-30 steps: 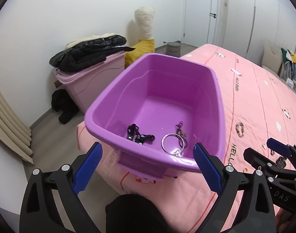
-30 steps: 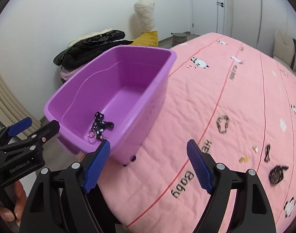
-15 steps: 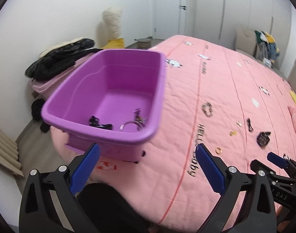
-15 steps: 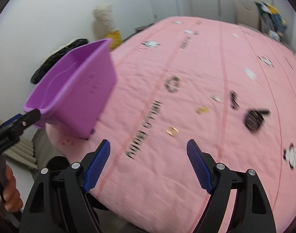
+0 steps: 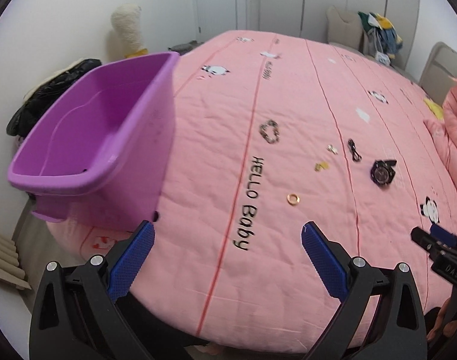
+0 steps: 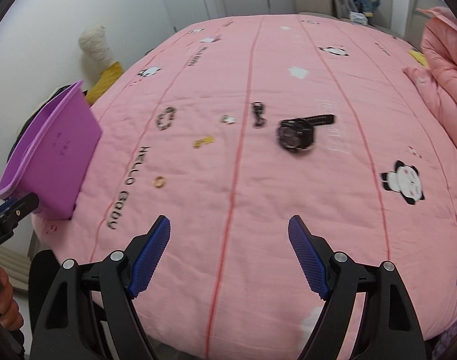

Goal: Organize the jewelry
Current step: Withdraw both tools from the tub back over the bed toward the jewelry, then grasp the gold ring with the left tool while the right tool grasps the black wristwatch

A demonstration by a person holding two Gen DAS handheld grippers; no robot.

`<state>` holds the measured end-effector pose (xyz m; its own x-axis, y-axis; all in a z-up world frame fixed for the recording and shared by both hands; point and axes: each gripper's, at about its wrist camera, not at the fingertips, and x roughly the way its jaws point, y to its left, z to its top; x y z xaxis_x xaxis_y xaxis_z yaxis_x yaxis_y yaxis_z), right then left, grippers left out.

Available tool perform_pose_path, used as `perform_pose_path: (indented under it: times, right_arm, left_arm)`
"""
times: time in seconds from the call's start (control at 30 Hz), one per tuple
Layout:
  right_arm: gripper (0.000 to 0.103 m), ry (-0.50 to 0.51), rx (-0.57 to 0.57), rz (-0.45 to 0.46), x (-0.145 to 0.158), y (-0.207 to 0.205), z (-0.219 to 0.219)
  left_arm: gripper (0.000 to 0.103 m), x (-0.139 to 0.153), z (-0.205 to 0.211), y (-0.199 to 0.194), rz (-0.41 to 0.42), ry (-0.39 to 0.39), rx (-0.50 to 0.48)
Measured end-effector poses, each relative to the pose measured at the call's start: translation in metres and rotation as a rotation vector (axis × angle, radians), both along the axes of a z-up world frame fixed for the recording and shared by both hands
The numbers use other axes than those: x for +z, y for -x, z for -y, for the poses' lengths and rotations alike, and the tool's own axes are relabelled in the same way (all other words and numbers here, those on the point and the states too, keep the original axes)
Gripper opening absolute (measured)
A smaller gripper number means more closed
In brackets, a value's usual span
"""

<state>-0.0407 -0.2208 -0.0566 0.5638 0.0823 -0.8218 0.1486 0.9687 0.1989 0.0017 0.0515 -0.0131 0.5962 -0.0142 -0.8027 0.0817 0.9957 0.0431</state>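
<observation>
Purple plastic bin [image 5: 87,147] at bed corner as collection point; right of it, loose on pink quilt [image 6: 228,195]: gold ring [image 5: 293,199], bead bracelet [image 5: 269,131], black watch [image 6: 297,133], awaiting pickup; left gripper [image 5: 228,258] and right gripper [image 6: 228,252] jaws apart, empty.

Left wrist view: from near foot edge of bed, looking forward and down along left gripper [image 5: 228,235] fingers, across pink quilt [image 5: 288,96]. Purple tub [image 5: 87,138] close at frame left.

Right wrist view: same edge, further right, same downward tilt, over right gripper [image 6: 229,229]. Watch [image 6: 296,134] nearer centre; tub [image 6: 54,150] pushed to left margin.

Shared: quilt, lettering, gold ring [image 5: 293,199] [image 6: 159,181], watch [image 5: 382,172], tub. Each view catches other gripper at its side edge.
</observation>
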Motion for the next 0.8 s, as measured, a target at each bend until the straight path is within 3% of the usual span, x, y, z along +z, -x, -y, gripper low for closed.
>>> perform_pose_path:
  times: [0.4,0.8]
  right_arm:
    - [0.077,-0.01,-0.097,-0.034,-0.031,-0.006,0.052]
    - [0.077,-0.017,-0.142,-0.086,-0.069,-0.039,0.082]
  left_arm:
    - [0.097,-0.035,0.032,-0.027,-0.041,-0.003,-0.011]
    - [0.097,-0.09,0.059,-0.067,-0.11,-0.005,0.005]
